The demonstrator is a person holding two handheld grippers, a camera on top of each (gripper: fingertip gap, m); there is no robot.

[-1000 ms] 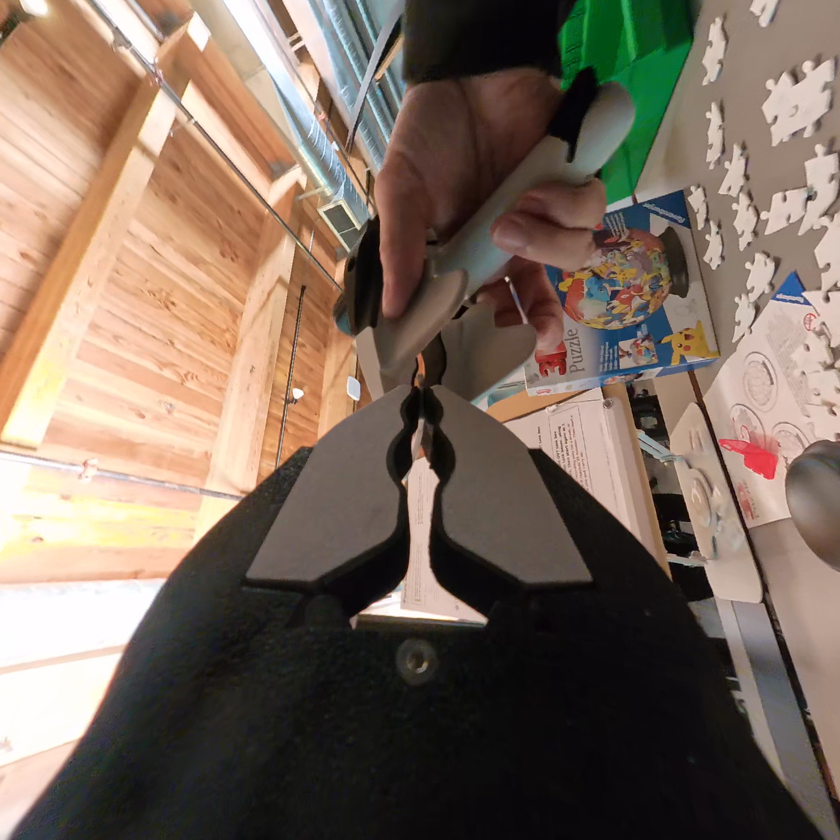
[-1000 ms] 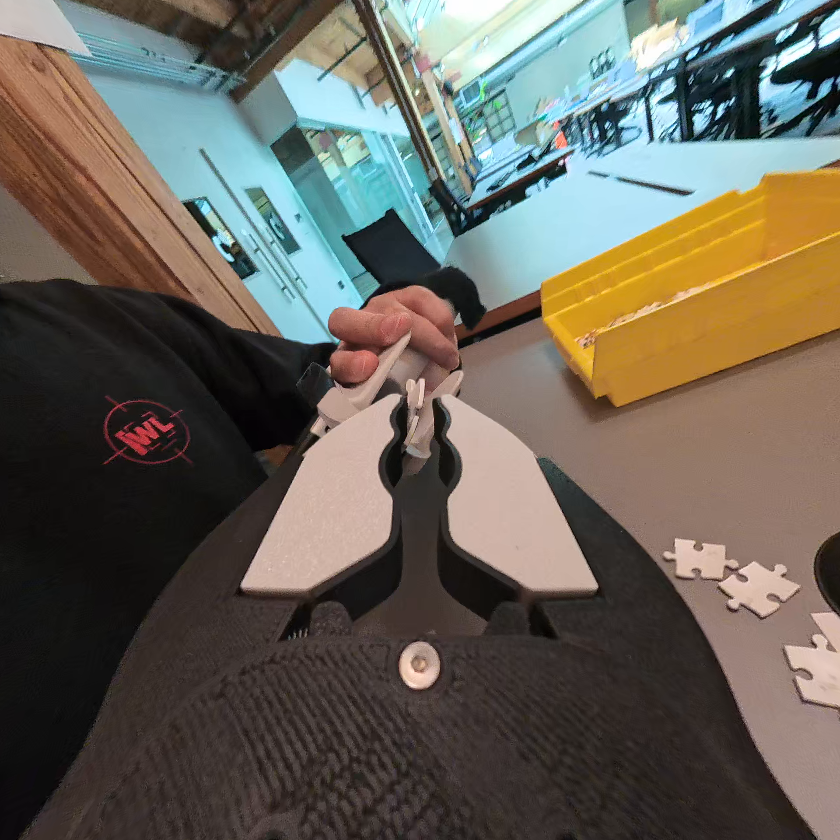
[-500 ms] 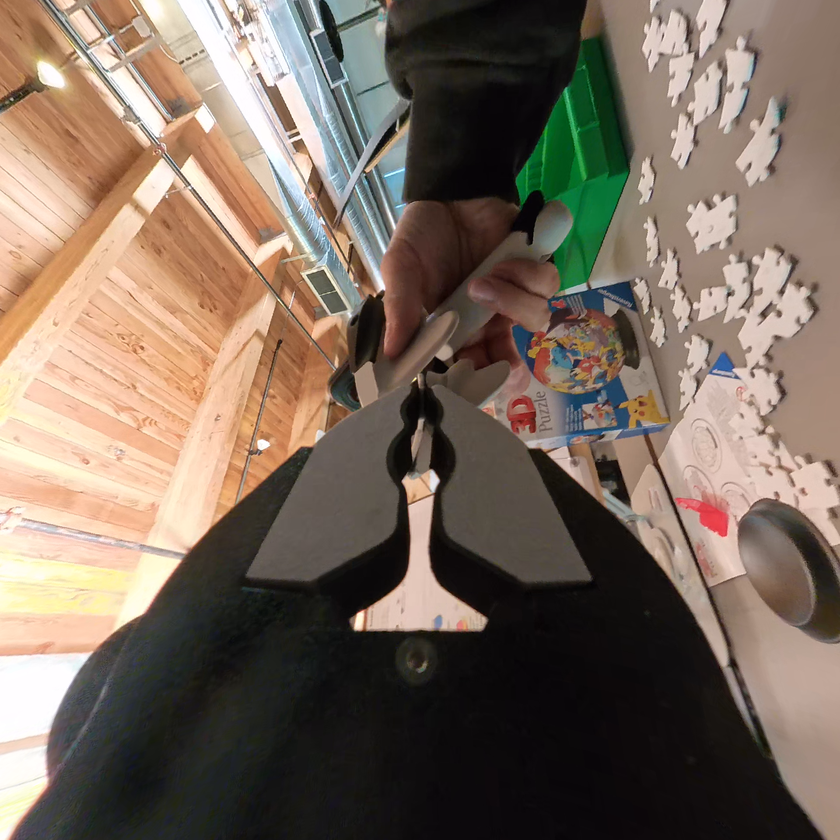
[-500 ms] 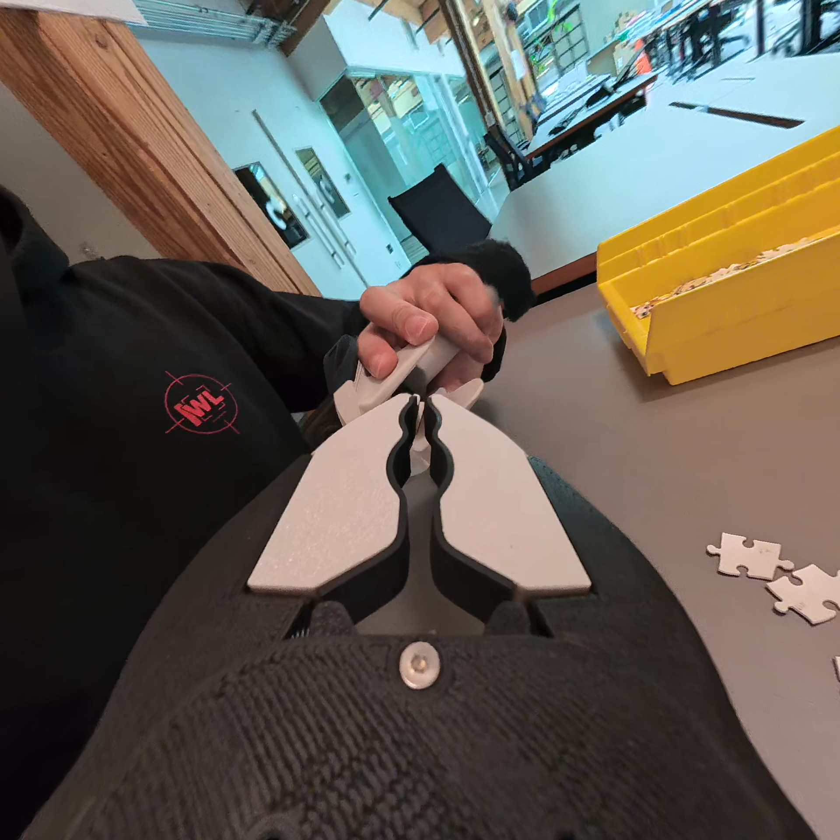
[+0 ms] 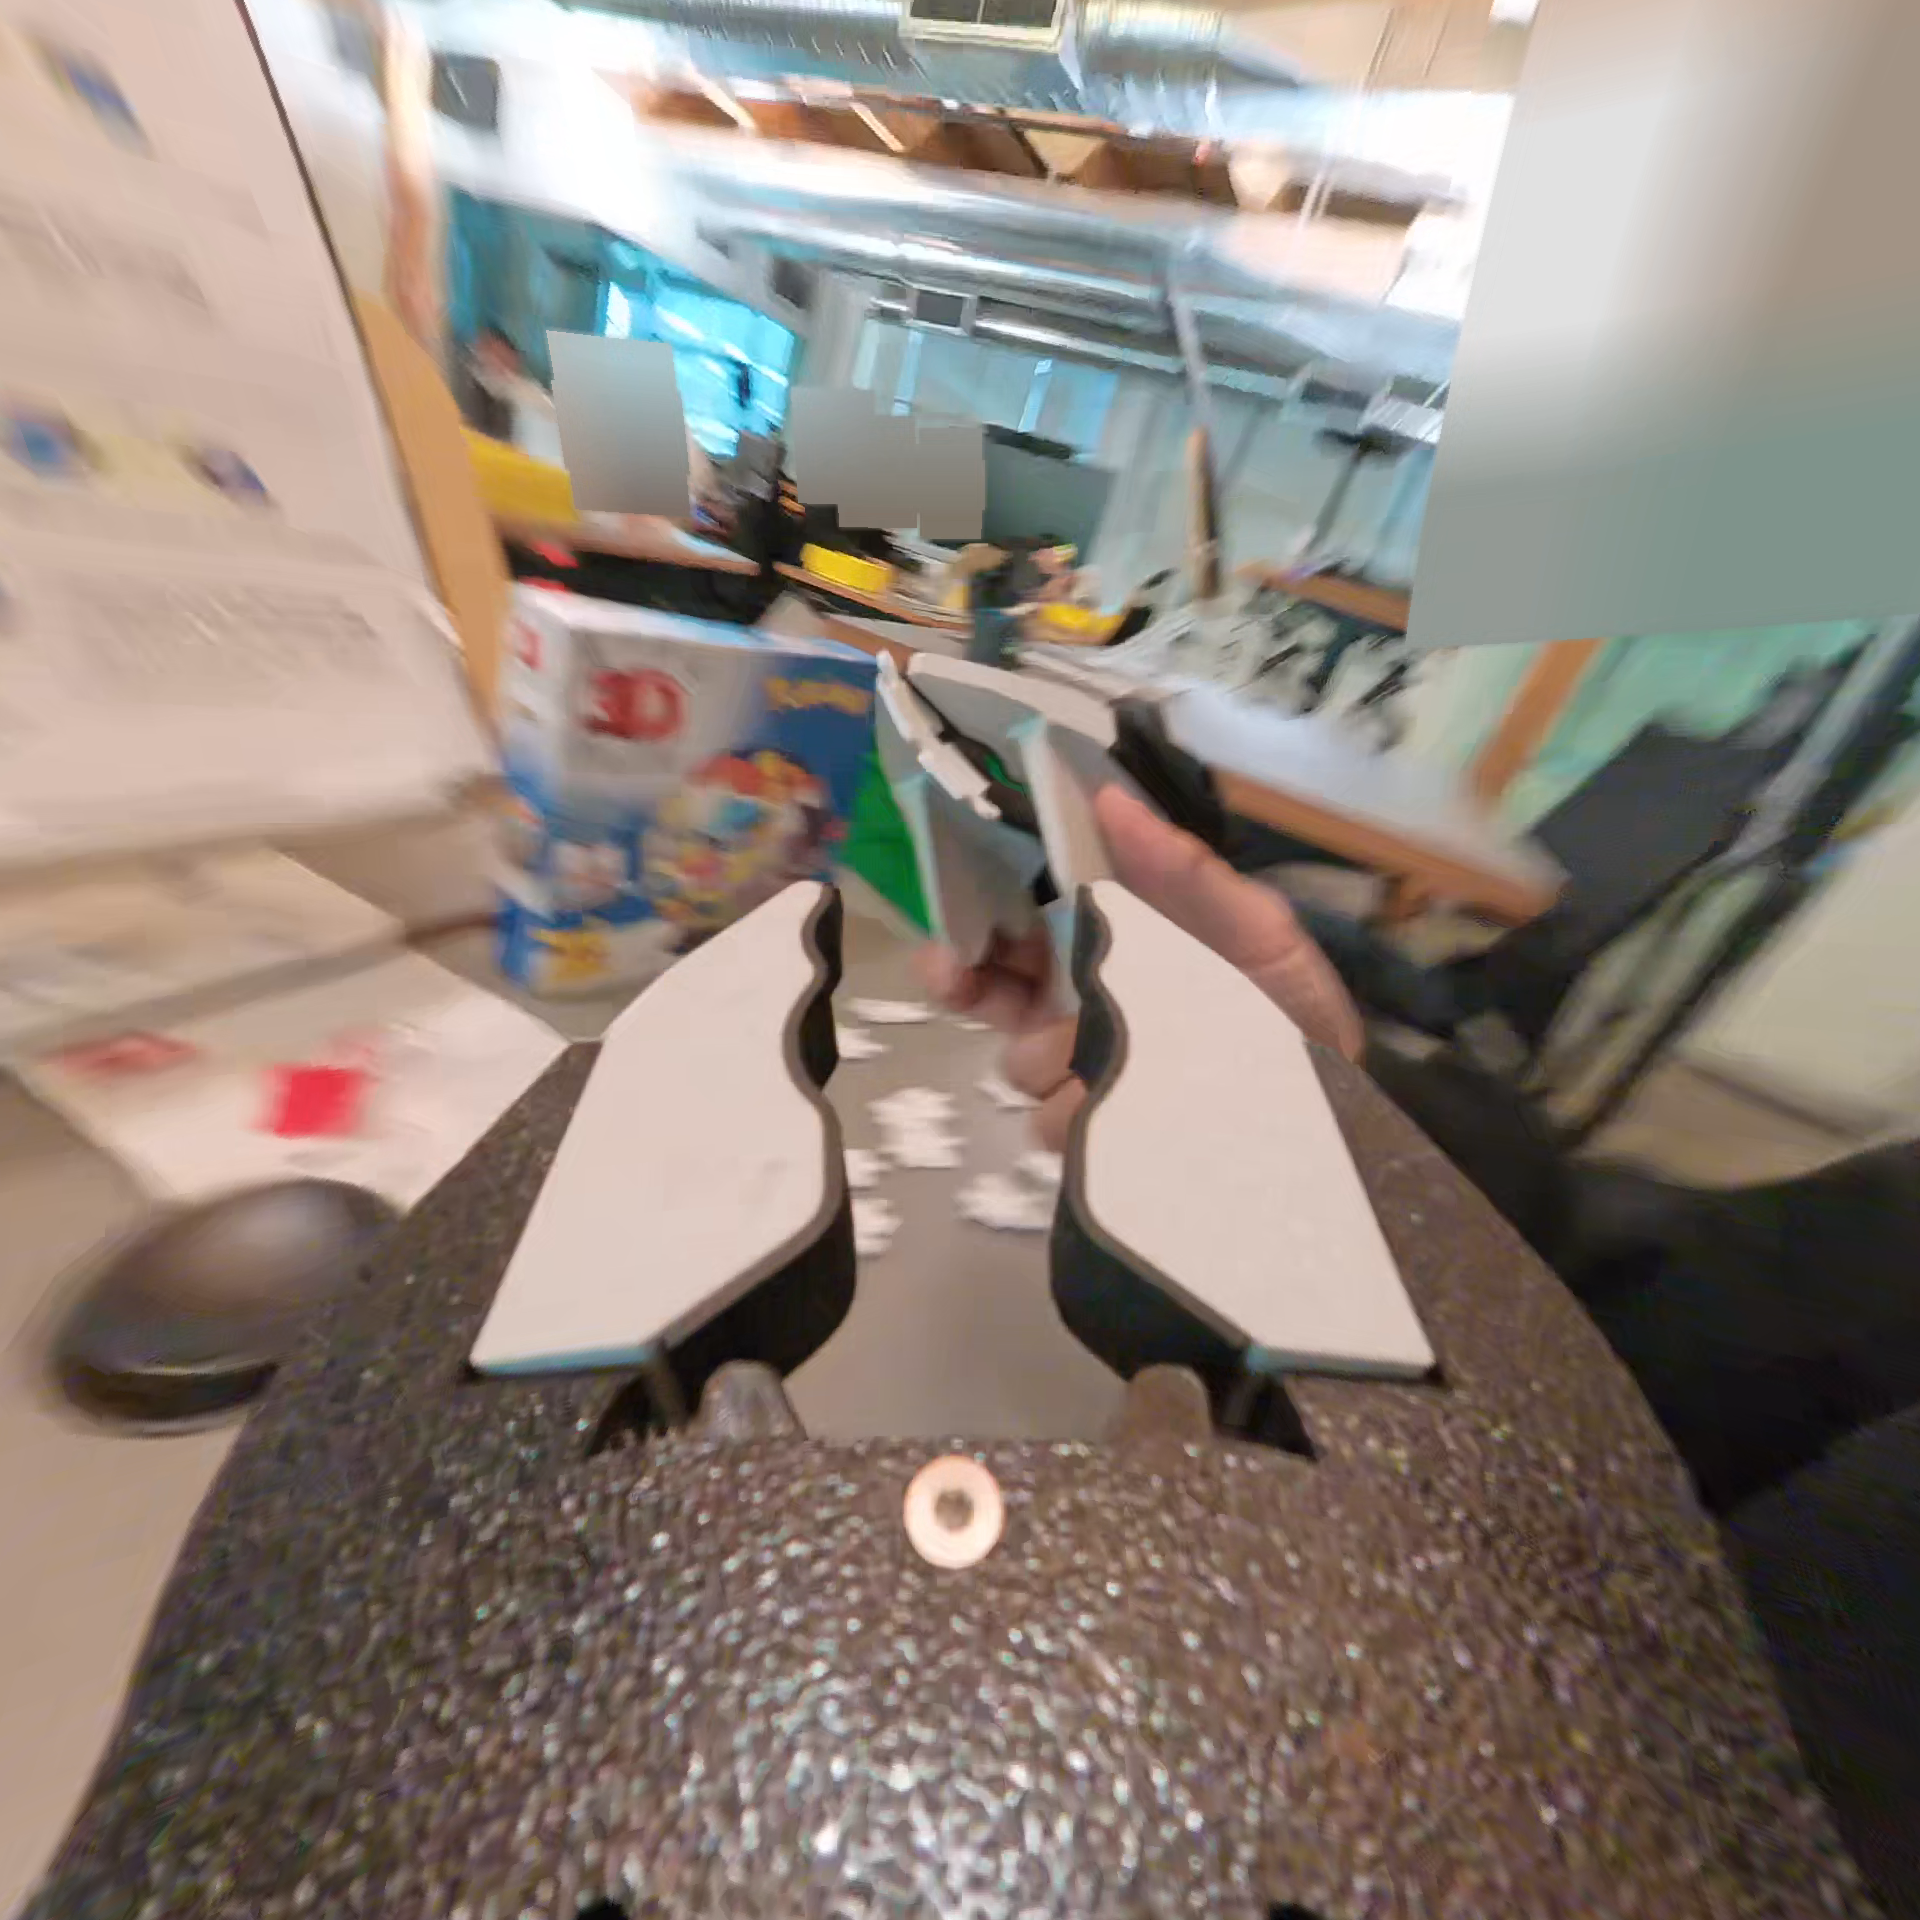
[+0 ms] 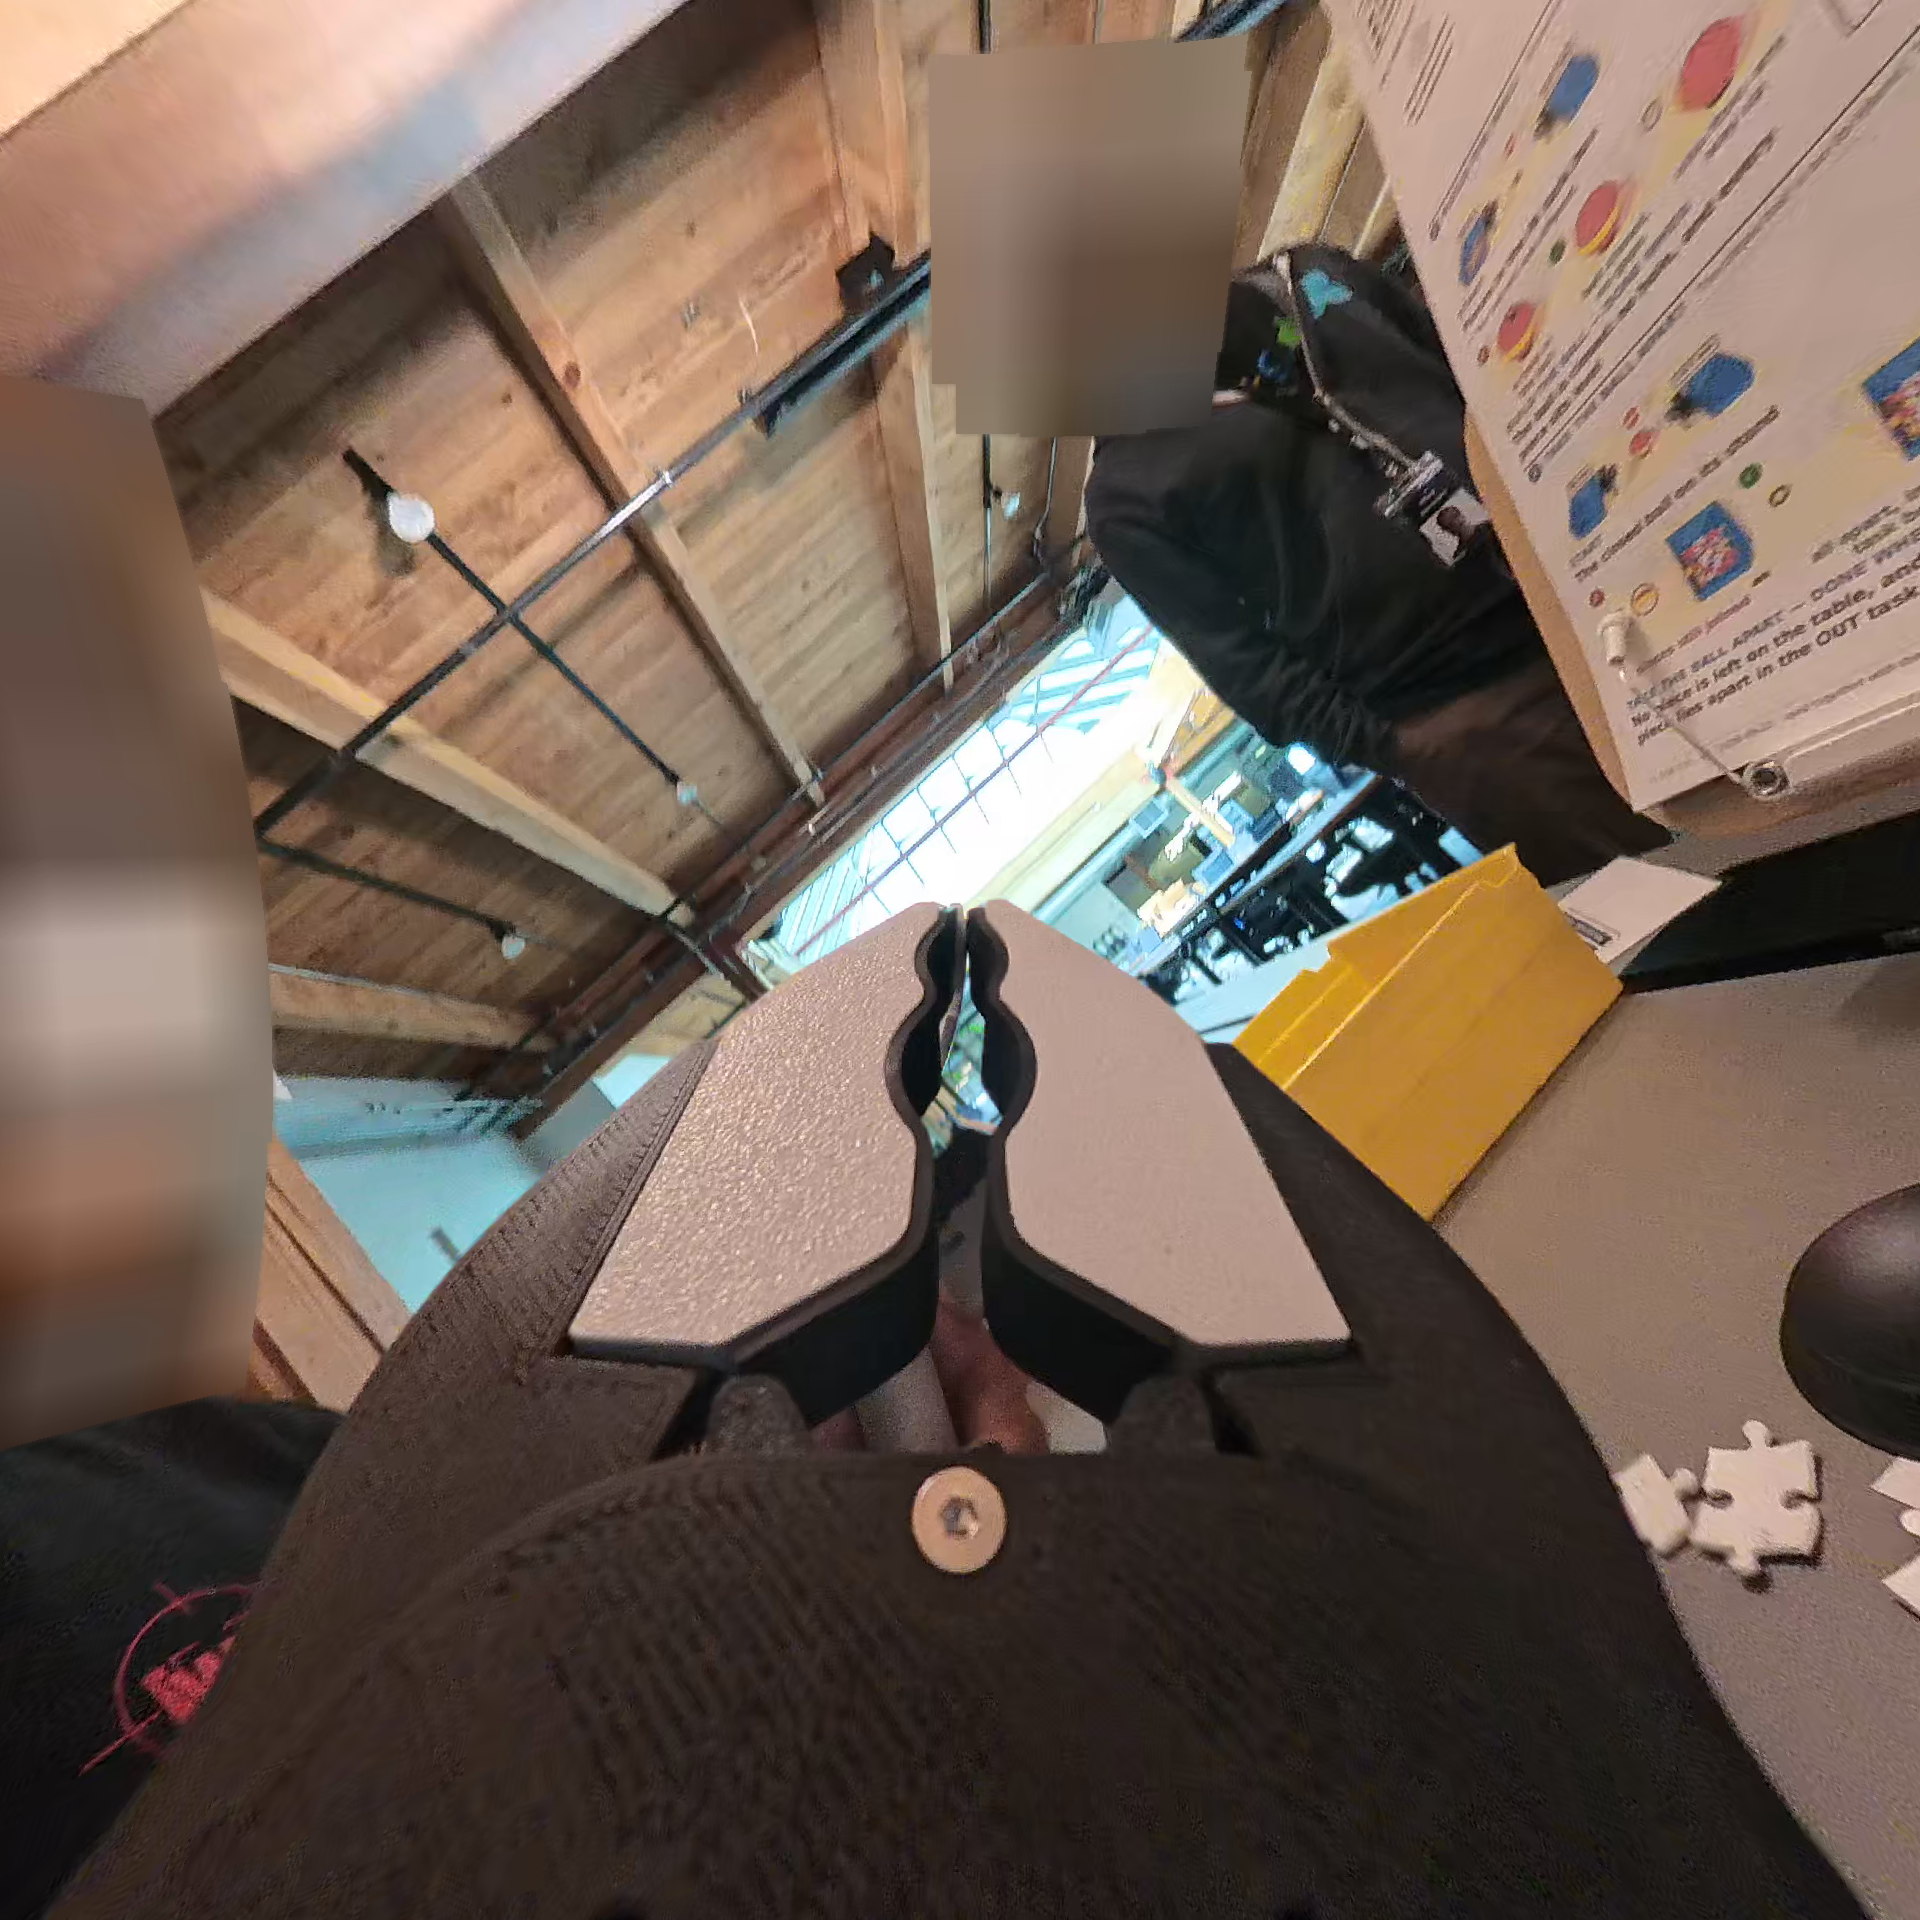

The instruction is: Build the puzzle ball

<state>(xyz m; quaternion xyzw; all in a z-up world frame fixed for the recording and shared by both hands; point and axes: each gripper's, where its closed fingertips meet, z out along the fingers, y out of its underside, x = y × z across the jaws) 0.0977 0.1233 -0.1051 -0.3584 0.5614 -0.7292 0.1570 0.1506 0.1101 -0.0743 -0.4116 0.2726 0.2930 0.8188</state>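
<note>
Some white puzzle pieces (image 5: 940,764) between narrow jaws of right gripper (image 6: 961,925), beyond wide, empty jaws of left gripper (image 5: 956,904).

White puzzle pieces (image 5: 914,1127) scattered flat on grey table (image 5: 935,1309).

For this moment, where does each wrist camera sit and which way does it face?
Left wrist view: behind the open left claw, facing level across the grey table at the puzzle box; the person's hand holds the right claw ahead, shut on a puzzle piece.
Right wrist view: behind the right claw, tilted up at the wooden ceiling; a black shirt shows lower left.
Shared: the dark dome and loose white pieces on the table.
</note>
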